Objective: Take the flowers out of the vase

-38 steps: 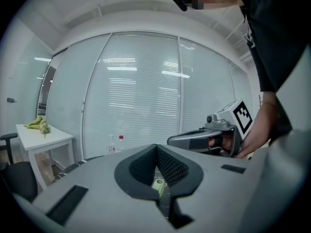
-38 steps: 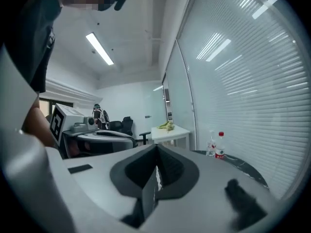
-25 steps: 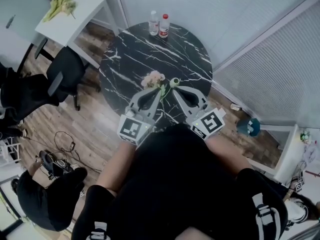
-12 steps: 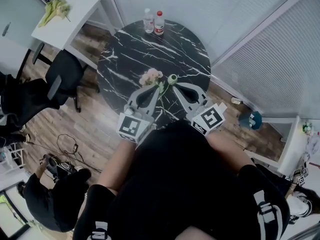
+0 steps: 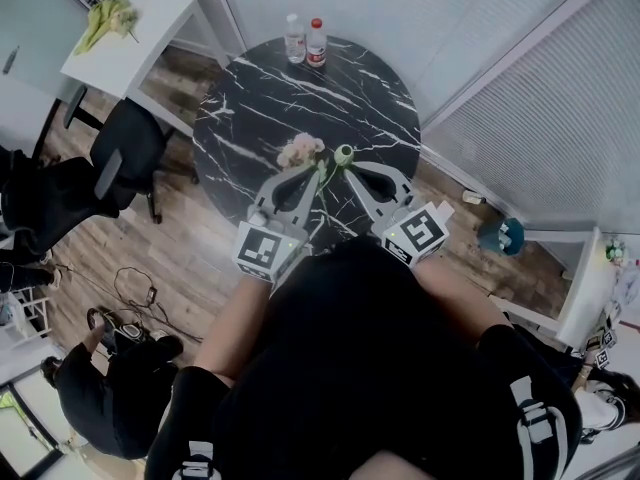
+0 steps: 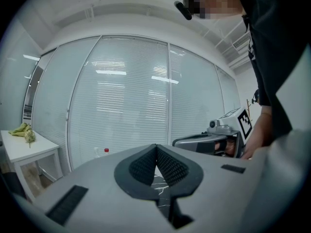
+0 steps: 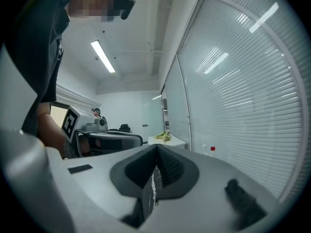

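We barely move: the left hand-held gripper [image 5: 317,168] and right hand-held gripper [image 5: 352,170] stay closed on nothing, beside the flowers [image 5: 302,150] showing just left of the vase [image 5: 344,155] mid-desk [image 5: 260,98], so the task stands unchanged.

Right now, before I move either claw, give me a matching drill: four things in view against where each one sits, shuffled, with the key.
Things
1. pink flowers
2. two bottles
3. yellow-green bundle
4. black chair

Places
A. at the far edge of the black marble table
B. on the white desk
C. on the wood floor, between desk and table
D. around the middle of the table

Pairs: 1-D, 2-A, 3-B, 4-C
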Tool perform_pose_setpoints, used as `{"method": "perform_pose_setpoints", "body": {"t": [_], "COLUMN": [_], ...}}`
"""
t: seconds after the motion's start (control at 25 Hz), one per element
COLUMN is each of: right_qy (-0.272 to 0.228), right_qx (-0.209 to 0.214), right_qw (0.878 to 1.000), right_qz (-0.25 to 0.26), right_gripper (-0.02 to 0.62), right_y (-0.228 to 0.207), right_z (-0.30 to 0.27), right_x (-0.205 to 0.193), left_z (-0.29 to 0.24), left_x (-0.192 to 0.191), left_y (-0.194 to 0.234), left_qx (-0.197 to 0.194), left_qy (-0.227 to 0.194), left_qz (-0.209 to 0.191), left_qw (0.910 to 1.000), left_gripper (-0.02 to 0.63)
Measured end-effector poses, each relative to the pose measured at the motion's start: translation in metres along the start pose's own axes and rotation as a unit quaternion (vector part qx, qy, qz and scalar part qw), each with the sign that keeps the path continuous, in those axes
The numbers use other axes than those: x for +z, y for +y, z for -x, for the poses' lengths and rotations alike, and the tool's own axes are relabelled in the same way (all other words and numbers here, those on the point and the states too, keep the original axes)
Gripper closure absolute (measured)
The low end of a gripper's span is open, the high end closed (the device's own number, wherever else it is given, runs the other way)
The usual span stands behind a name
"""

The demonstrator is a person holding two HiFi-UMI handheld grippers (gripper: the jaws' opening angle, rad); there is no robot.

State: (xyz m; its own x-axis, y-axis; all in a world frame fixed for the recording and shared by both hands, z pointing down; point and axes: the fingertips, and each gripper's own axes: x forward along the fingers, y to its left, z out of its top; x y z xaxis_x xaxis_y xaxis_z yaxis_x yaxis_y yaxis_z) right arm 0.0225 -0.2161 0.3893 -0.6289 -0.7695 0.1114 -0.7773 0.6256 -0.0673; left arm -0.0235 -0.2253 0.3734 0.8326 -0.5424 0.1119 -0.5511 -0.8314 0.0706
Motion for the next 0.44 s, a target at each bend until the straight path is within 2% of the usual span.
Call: {"method": "perform_pose_setpoints", "body": {"t": [0.44], "right_qy": [0.003], "right_qx": [-0.003], "right_qw": [1.000], "right_qz": [0.008], "right_gripper": [0.575], "right_y": [-0.0018], "right_z": [-0.0026], "right_x": [-0.0001], "left_z": [-0.0014], "left_x": [-0.0017], "left_y": [0.0034], "left_qx": [-0.004], "left_qy": [0.001], "left_qz": [0.000], "left_qw": [1.0000], "left_gripper": [0.594]}}
